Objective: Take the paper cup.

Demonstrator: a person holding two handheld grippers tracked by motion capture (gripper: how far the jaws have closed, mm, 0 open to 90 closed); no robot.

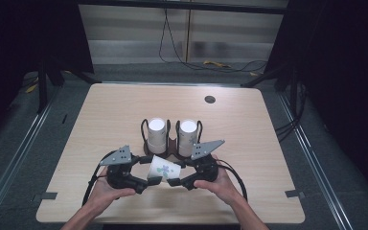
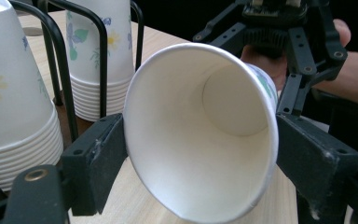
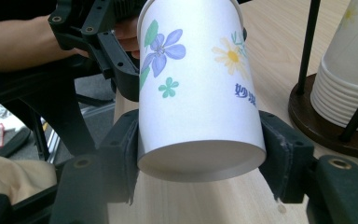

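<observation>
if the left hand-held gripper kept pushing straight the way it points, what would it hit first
It already grips the paper cup at the rim, so that travels with it. Straight beyond, the right hand-held gripper holds the cup's base end and looks first in line. The cup stacks sit off to the side. Depth is unclear.

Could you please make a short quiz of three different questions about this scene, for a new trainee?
1. True or false: the single paper cup stands upright on the table.
2. Which end of the cup does the left gripper hold? A. the open rim; B. the closed base; C. neither.
3. Fill in: the wire rack behind the grippers holds ___ stacks of cups.

Key:
1. False: it lies tilted in the air, held between both grippers.
2. A: the left gripper view looks into its open mouth, while the right gripper clamps the base end.
3. Two.
</observation>
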